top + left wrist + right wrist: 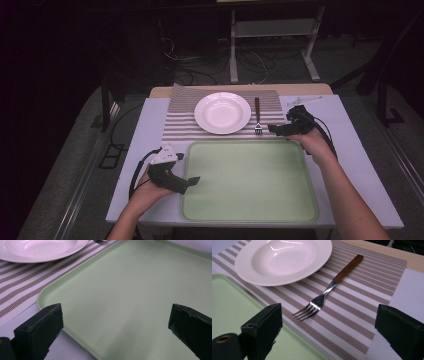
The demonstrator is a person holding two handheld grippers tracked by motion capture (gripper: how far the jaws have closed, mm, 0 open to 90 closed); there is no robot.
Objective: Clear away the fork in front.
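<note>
Here, right gripper (272,130) wide open, empty, just beside fork (325,292) near tray (250,210) edge.

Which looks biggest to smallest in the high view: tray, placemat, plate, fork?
1. Green tray, clearly the largest.
2. Striped placemat, partly covered by the plate; it lies farther from the camera, so it may look smaller than it is.
3. White plate.
4. Fork, smallest, lying right of the plate.
</note>
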